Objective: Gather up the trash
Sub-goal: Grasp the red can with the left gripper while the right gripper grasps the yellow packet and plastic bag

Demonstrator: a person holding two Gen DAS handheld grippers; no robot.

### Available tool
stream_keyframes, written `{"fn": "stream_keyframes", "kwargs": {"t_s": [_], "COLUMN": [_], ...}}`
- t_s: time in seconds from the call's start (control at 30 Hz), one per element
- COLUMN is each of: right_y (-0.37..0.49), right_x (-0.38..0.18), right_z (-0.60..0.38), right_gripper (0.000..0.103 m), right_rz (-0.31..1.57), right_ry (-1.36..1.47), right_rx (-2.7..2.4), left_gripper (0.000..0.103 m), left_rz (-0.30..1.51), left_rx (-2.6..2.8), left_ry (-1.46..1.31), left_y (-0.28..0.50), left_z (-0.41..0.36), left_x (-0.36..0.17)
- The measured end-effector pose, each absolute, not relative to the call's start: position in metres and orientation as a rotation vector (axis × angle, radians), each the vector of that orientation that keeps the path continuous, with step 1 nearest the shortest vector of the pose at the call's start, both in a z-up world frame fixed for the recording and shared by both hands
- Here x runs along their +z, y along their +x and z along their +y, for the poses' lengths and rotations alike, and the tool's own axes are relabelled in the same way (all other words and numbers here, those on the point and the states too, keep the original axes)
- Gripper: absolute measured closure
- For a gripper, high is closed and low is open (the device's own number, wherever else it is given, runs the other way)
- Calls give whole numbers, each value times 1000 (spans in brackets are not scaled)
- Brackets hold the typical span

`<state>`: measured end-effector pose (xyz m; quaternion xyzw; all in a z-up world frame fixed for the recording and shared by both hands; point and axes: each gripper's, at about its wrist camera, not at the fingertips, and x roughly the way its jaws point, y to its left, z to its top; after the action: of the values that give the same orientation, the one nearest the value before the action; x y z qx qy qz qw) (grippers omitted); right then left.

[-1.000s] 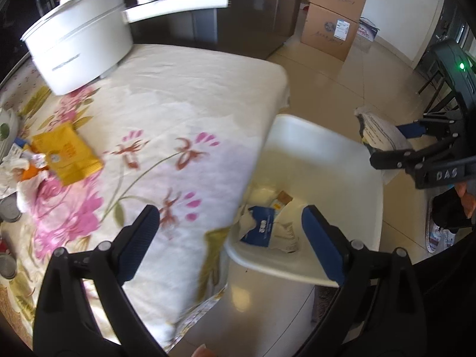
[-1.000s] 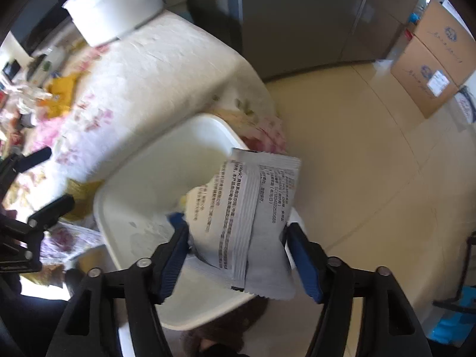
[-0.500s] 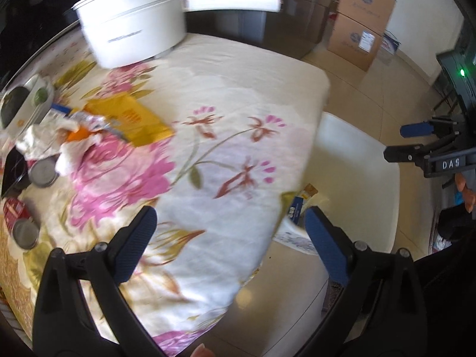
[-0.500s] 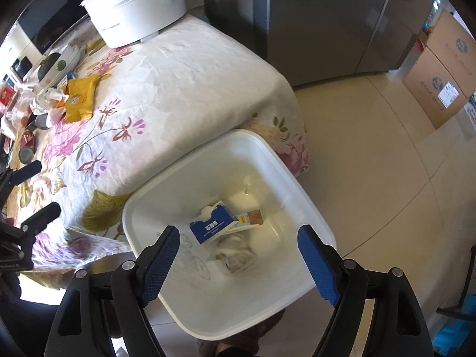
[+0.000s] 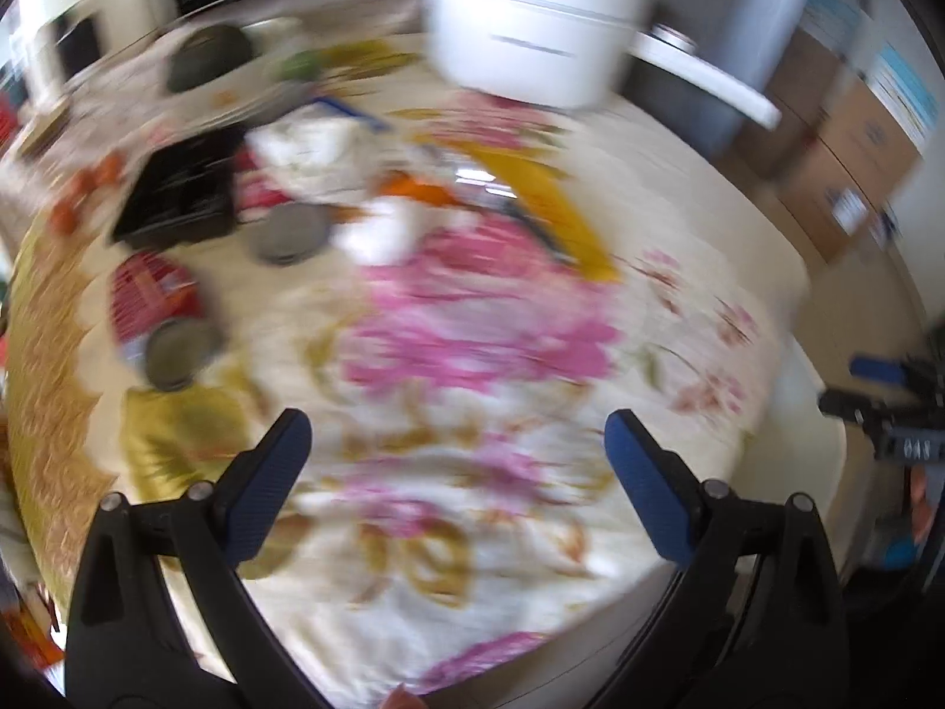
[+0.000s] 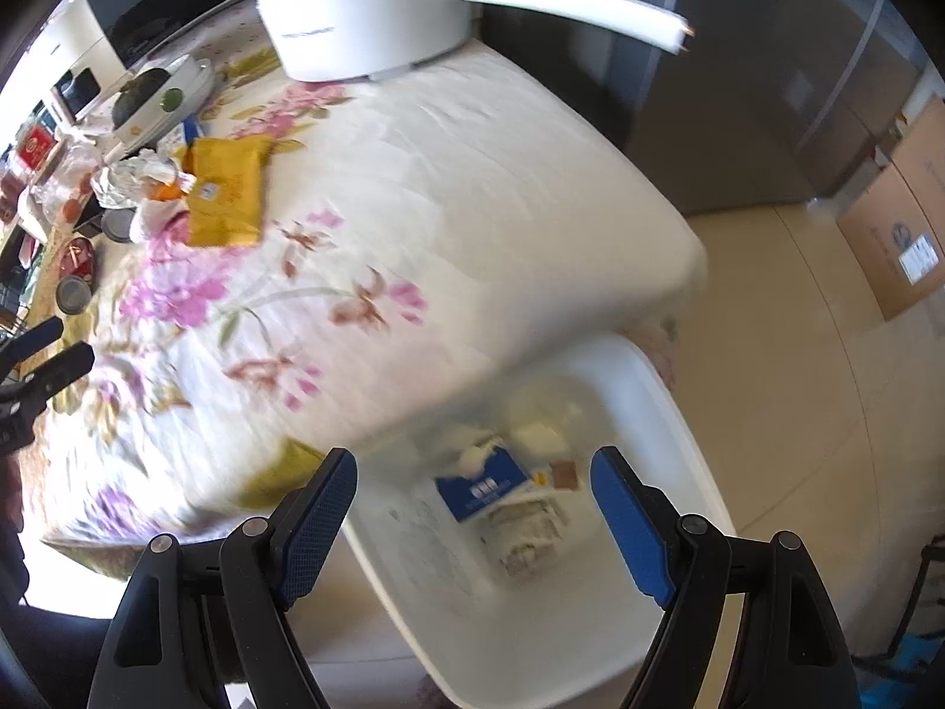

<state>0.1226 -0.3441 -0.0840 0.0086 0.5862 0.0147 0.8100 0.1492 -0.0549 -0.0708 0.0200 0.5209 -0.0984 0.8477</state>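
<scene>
A white bin (image 6: 667, 413) stands on the floor beside the table, with a blue-and-white packet (image 6: 481, 487) and other wrappers inside. My right gripper (image 6: 472, 490) hangs open above the bin, nothing between its fingers. My left gripper (image 5: 455, 455) is open over the flowered tablecloth (image 5: 472, 354), empty; this view is blurred. Further back on the table lie a yellow packet (image 6: 227, 198) (image 5: 549, 201), crumpled white wrappers (image 6: 133, 177) (image 5: 307, 148), a red packet (image 5: 150, 289) and round tin lids (image 5: 289, 230). The right gripper (image 5: 886, 407) shows at the right edge of the left wrist view.
A large white pot (image 6: 366, 12) with a long handle (image 6: 567, 3) stands at the table's far end. A black tray (image 5: 177, 201) and a dish (image 6: 159, 97) sit at the cluttered left side. Cardboard boxes (image 6: 898, 224) and a grey cabinet (image 6: 768, 88) stand beyond on the tiled floor.
The right gripper let the white printed packet drop into the bin and opened, then drifted toward the table. The left gripper swung from the bin over the tablecloth toward the clutter.
</scene>
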Motion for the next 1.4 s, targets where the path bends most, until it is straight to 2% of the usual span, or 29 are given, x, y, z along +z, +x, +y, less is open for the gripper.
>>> {"fn": "stream_keyframes", "kwargs": {"t_s": [0.33,0.7,0.73,0.83,0.87,0.9,1.4], "right_y": [167,191,193,195,197,198,256], "right_x": [-87,-98,-99,-99,-99,-99,-106], "right_z": [-283,-236,-231,-224,-222,-221,-202], "right_gripper": [20,20,20,20,20,20,20], "right_rz": [1257,1269,1267,1257,1254,1252,1231], "right_ry": [-37,-110,-114,-121,-121,-118,83], "right_rx": [73,81,86,95,101,107,183], "left_gripper": [4,4,6,25,35,38,40], "left_rz": [1074,1079,1071,1081,1085,1089,1136], "left_rx": [167,273,271,253,251,242,77], "left_ry": [-64,-136,-152,-172,-167,-166,-231], "left_y": [199,232,234,237,237,237,202], "left_z": [40,65,67,68,68,68,74], "left_x": [-88,-118,-119,-123,-125,-126,-104]}}
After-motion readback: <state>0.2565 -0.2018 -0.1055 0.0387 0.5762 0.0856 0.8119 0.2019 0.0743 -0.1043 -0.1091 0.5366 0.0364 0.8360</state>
